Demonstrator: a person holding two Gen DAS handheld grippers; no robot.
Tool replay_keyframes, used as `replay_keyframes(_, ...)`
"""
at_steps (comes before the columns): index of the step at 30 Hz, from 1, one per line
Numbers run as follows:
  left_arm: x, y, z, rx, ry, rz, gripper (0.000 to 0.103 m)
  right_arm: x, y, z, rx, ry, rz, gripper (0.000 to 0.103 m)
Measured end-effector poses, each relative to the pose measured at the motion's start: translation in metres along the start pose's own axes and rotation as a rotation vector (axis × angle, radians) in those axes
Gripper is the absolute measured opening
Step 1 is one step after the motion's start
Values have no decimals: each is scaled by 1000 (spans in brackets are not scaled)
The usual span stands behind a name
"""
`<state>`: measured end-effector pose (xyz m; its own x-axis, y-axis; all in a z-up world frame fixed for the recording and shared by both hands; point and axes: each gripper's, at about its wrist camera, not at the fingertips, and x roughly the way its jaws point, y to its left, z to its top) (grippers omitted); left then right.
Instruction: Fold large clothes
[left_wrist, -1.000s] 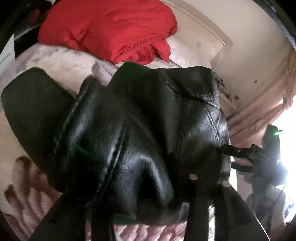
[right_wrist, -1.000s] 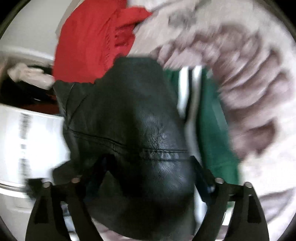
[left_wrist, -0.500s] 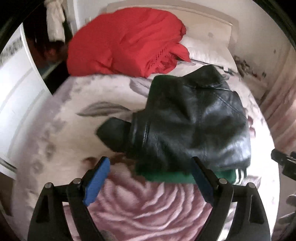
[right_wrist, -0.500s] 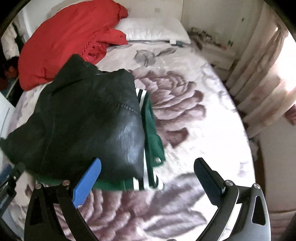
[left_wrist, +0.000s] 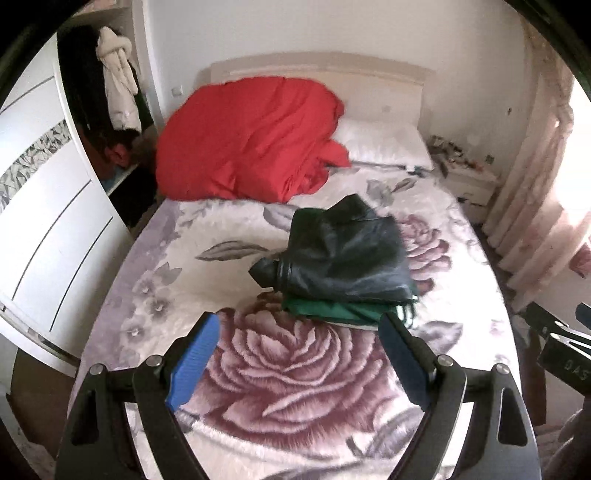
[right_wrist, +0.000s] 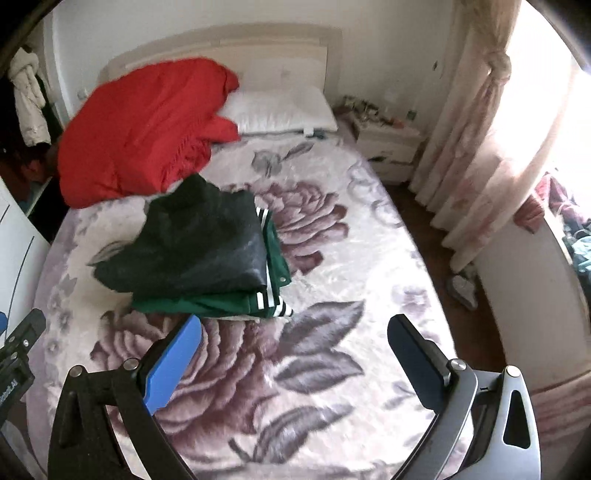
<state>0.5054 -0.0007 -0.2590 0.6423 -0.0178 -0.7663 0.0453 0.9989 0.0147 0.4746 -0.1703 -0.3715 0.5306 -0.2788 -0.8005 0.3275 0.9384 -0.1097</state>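
Observation:
A folded black leather jacket (left_wrist: 347, 254) (right_wrist: 199, 243) lies on top of a folded green garment with white stripes (left_wrist: 343, 310) (right_wrist: 236, 301), both in the middle of the flowered bed (left_wrist: 295, 373) (right_wrist: 332, 350). One black sleeve end sticks out to the left of the pile. My left gripper (left_wrist: 299, 325) hangs open above the bed's near part, well back from the pile, nothing between its blue pads. My right gripper (right_wrist: 295, 328) is likewise open and empty, high over the bedspread in front of the pile.
A red blanket (left_wrist: 251, 140) (right_wrist: 147, 129) is heaped at the head of the bed beside a white pillow (right_wrist: 277, 110). A white wardrobe (left_wrist: 48, 221) stands at the left. A nightstand (right_wrist: 388, 147) and pink curtains (right_wrist: 476, 122) stand at the right.
Both grippers let go of the black jacket, opened wide and rose back from the pile. The jacket now rests on the green garment and looks much smaller in both views.

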Motion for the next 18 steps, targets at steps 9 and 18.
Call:
replay_keyframes(9,-124,9,-27,20,-38,18,88,-172,-19,-44,-28,-110,11,102)
replay_keyframes(18,-200,13,-50,-5,-83,9,88,-277,-40,-82,-29,-168,35,102)
